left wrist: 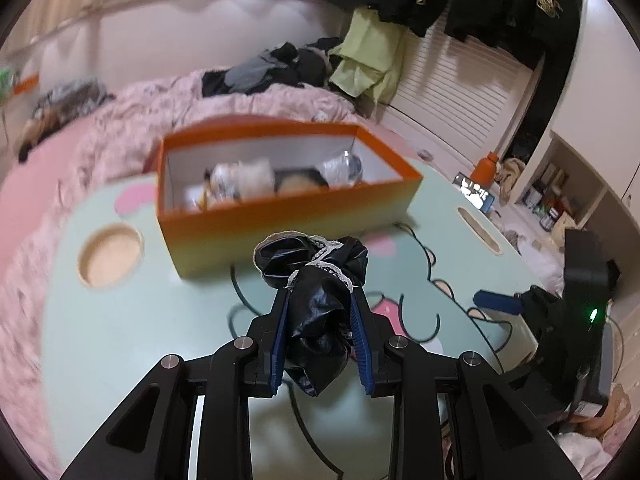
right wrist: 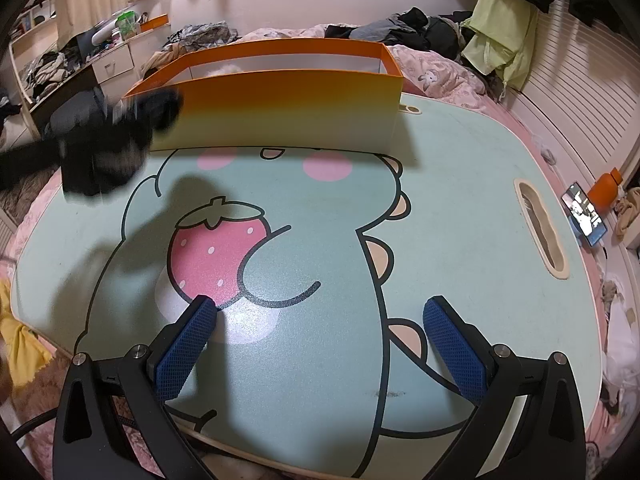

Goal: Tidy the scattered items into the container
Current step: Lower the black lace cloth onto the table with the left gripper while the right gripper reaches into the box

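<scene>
My left gripper (left wrist: 320, 292) is shut on a black scrunchie with white lace trim (left wrist: 316, 268), held above the table just in front of the orange box (left wrist: 280, 216). The box stands open and holds several items: a white furry thing (left wrist: 244, 180), a dark-rimmed item (left wrist: 298, 184) and a clear plastic item (left wrist: 344, 168). In the right wrist view my right gripper (right wrist: 320, 308) stands wide open over the mint-green cartoon table (right wrist: 460, 208), nothing between its fingers. There the left gripper (right wrist: 120, 132) shows as a dark blur at the near left corner of the orange box (right wrist: 280, 108).
The table lies on a bed with a pink fluffy blanket (left wrist: 120, 120). Piles of clothes (left wrist: 280, 68) lie behind the box. A phone (right wrist: 584, 216) and an orange bottle (right wrist: 608, 188) sit beyond the table's right edge. A cup hole (left wrist: 110, 256) and a slot (right wrist: 540, 232) are cut into the tabletop.
</scene>
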Demonstrator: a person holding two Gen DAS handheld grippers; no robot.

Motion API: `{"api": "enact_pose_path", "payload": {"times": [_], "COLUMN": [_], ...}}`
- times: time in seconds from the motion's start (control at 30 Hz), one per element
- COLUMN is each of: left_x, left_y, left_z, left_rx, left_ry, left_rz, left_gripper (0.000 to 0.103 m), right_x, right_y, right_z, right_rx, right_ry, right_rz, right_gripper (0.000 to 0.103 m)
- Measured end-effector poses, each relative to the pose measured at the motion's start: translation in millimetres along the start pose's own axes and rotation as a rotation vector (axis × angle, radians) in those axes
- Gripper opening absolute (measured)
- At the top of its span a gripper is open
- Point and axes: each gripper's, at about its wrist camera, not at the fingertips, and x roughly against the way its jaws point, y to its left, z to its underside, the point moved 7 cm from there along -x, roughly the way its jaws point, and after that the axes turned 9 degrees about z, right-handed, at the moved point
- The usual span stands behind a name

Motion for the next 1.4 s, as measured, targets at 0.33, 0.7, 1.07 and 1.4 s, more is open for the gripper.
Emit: {"api": "enact_pose_path", "payload": {"times": [0.33, 0.7, 1.07, 1.4], "left_x": [-2, 30, 65, 60], "left_y": [14, 24, 59, 68], "left_z": [31, 34, 38, 41], "left_rx": [0.101, 0.131, 0.263, 0.295], "left_ry": [-0.104, -0.258, -0.383, -0.368], "left_rz": [-0.070, -0.174, -0.264, -0.238], "left_gripper": [0.083, 0.084, 0.084, 0.084], "right_x": [0, 59, -33, -79], "right_y": [2, -9, 107, 111], "right_z": [-1, -101, -184, -175], "right_rx": [-0.005, -0.042, 0.112, 0.109], "right_ry": [0.003, -0.199, 0.057, 0.184], "right_rz": [0.004, -0.153, -0.278, -0.236], "right_gripper": [0.103, 0.099, 0.049, 0.025]}}
